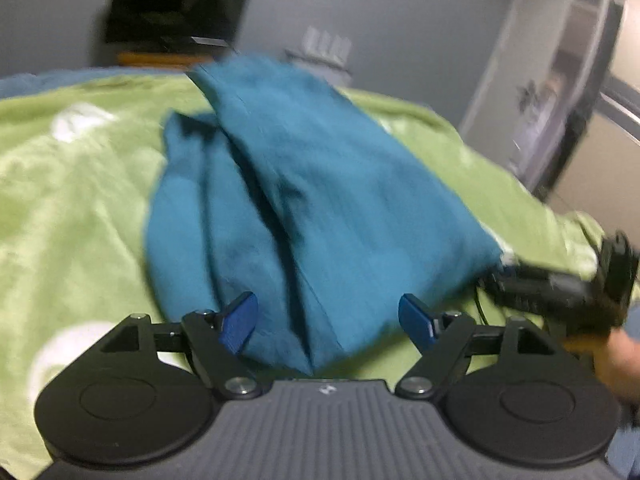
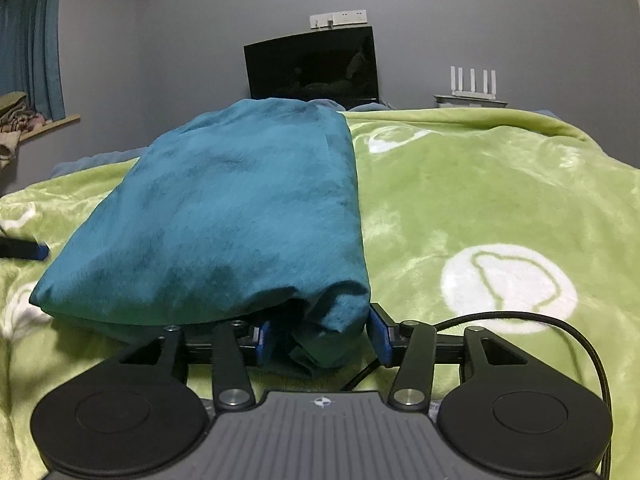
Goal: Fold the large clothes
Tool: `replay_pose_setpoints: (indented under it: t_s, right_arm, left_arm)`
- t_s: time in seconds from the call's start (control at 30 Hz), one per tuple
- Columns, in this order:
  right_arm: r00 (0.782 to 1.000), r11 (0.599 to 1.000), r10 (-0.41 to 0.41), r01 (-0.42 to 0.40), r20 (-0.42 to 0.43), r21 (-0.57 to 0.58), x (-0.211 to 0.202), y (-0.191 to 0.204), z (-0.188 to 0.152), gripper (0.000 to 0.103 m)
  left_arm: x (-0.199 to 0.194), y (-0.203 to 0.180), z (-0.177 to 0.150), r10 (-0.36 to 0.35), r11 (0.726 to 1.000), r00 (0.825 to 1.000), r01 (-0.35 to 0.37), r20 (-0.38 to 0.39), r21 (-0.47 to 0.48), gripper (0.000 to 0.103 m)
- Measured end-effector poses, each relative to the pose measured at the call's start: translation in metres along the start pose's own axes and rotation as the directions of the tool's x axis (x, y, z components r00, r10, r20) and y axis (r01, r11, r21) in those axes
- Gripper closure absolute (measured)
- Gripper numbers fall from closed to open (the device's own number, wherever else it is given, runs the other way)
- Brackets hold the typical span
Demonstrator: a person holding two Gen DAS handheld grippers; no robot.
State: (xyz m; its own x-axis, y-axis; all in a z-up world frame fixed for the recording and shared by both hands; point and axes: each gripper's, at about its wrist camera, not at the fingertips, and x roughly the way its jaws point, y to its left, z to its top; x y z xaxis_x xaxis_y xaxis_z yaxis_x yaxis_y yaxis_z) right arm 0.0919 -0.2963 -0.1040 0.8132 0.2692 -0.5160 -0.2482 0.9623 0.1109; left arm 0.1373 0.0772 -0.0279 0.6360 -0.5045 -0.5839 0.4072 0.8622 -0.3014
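Observation:
A teal garment [image 1: 304,200] lies folded in a long bundle on the green blanket [image 1: 80,208]. My left gripper [image 1: 332,324] is open, its blue fingertips [image 1: 240,322] on either side of the garment's near end, gripping nothing. In the right wrist view the same garment [image 2: 224,216] lies ahead, and my right gripper [image 2: 322,340] is open with the garment's near corner between its blue fingertips [image 2: 380,336]. The right gripper also shows in the left wrist view [image 1: 560,284] at the garment's right end. The left wrist view is blurred.
The green blanket [image 2: 500,200] with white round prints covers the bed. A black monitor [image 2: 312,66] and a white router [image 2: 472,84] stand by the grey wall behind. A black cable [image 2: 560,332] runs over the blanket at my right gripper. Teal curtains [image 2: 28,32] hang at far left.

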Motion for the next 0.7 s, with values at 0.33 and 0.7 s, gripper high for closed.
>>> replay_pose_setpoints:
  t_s: [0.33, 0.7]
  right_arm:
    - [0.995, 0.990, 0.038, -0.025, 0.093, -0.137, -0.012, 0.021, 0.002, 0.047]
    - [1.000, 1.000, 0.000, 0.000, -0.002, -0.026, 0.011, 0.000, -0.002, 0.068]
  left_arm:
    - [-0.013, 0.035, 0.000, 0.012, 0.981, 0.999, -0.004, 0.036, -0.193, 0.100]
    - [0.003, 0.041, -0.006, 0.019, 0.982, 0.999, -0.027, -0.042, -0.188, 0.100]
